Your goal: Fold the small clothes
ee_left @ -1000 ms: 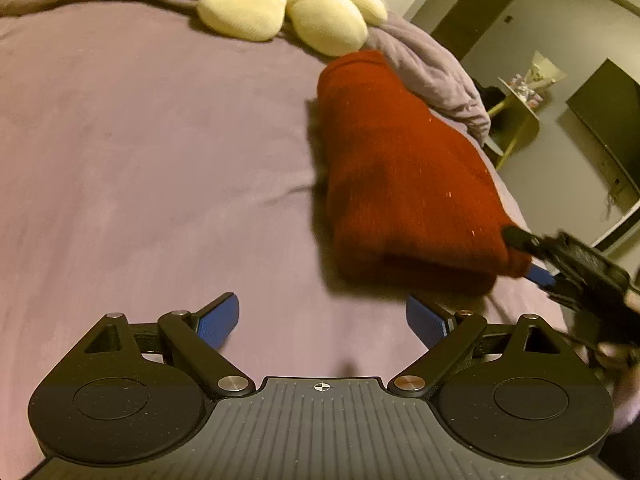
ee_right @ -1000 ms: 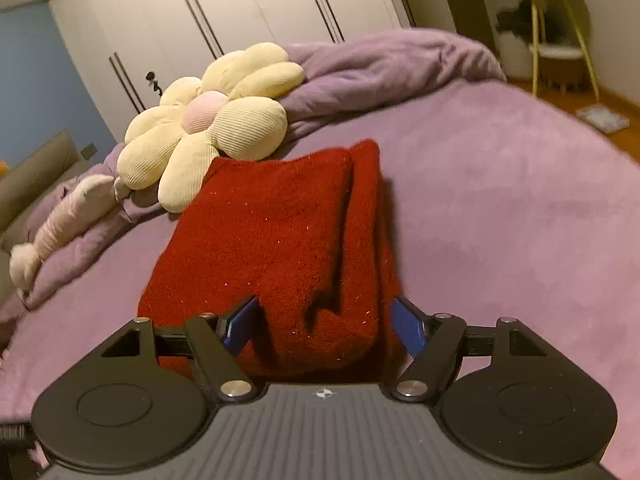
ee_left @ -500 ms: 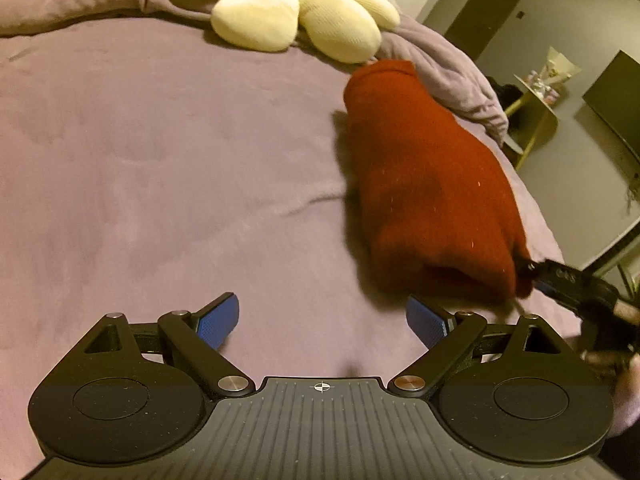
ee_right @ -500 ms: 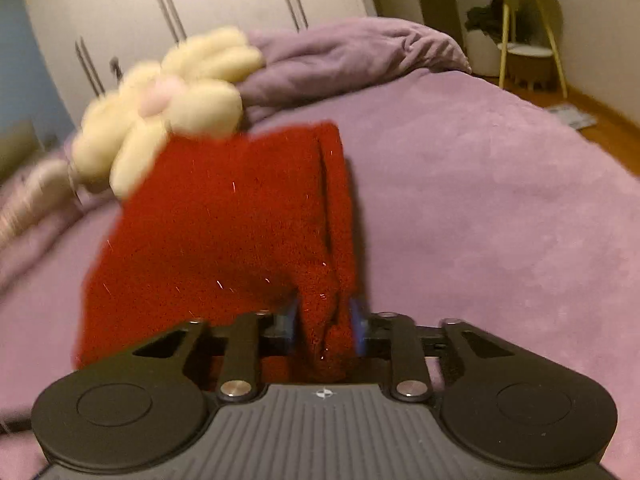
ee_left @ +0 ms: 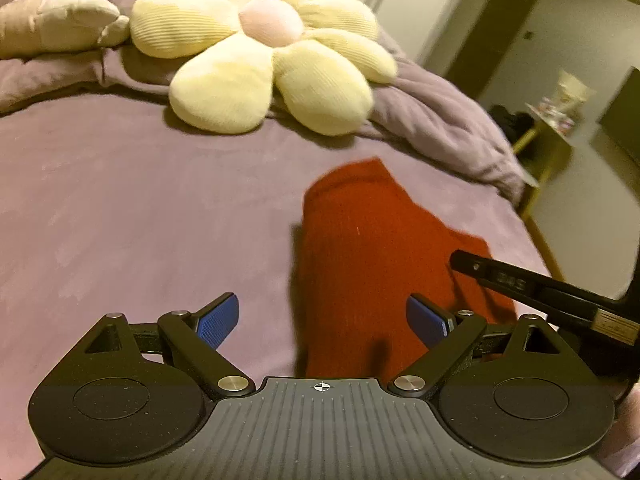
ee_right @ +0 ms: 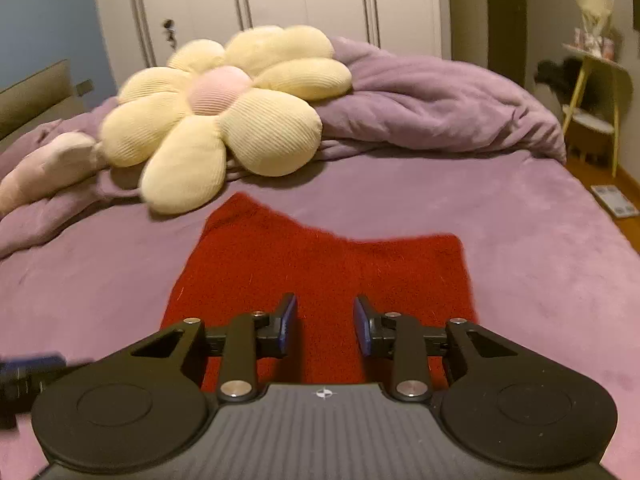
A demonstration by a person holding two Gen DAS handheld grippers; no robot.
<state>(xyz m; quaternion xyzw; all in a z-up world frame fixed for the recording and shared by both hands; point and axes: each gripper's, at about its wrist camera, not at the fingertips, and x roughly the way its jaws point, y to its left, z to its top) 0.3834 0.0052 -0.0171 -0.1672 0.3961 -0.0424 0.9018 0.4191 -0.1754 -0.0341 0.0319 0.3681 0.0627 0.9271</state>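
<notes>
A red knitted garment (ee_left: 372, 256) lies folded on the purple bed. In the right wrist view it (ee_right: 320, 264) spreads flat under and ahead of the fingers. My left gripper (ee_left: 322, 320) is open and empty, with the garment's near end between its fingers. My right gripper (ee_right: 325, 324) is open and empty just above the garment. It also shows in the left wrist view (ee_left: 460, 258) as a dark arm at the right, its tip over the garment's right edge.
A cream flower-shaped cushion (ee_right: 224, 112) lies at the back of the bed on a bunched purple blanket (ee_right: 432, 104). The bed (ee_left: 120, 216) drops off at the right. A yellow side table (ee_right: 592, 92) stands beyond it.
My right gripper was shut on the garment's edge half a second ago and has opened, leaving the garment flat. My left gripper moved right, closer to the garment.
</notes>
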